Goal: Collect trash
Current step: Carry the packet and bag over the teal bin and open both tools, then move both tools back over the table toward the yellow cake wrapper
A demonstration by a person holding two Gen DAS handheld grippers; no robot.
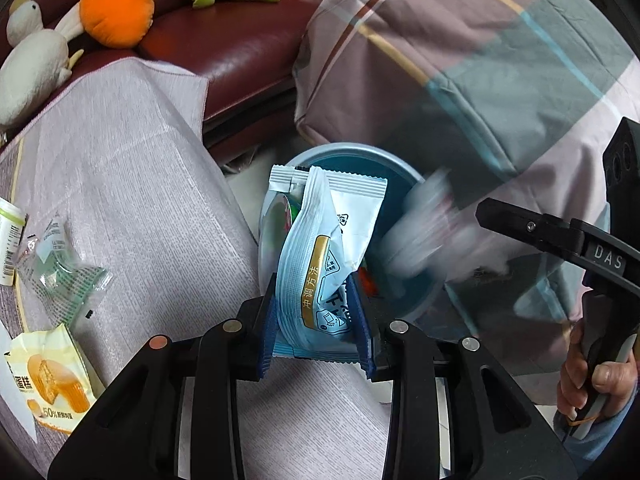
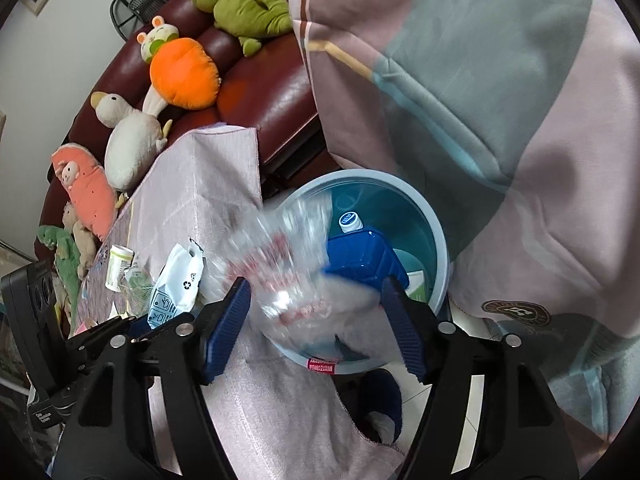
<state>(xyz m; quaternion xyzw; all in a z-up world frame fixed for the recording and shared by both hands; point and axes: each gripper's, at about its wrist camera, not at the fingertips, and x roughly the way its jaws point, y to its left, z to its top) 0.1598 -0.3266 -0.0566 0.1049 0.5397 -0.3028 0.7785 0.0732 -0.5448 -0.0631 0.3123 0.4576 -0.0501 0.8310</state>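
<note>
The left tongs are clenching a light blue sachet between their blue pads, the packet standing upright just short of the rim of the pale blue bin at twelve o'clock. The right tongs are standing released, with a blurred clear plastic wrapper lying in the gap and no pad pressing on it; it is showing over the near rim of the bin. Inside the bin a blue bottle with a white cap is lying. At nine o'clock of the left tongs, on the cloth-covered surface, a clear wrapper and a yellow cake packet are lying apart from each other. Further off, at eleven o'clock, plush toys are sitting on a dark red sofa, among them an orange one. A striped quilt is hanging at one o'clock, behind the bin.
</note>
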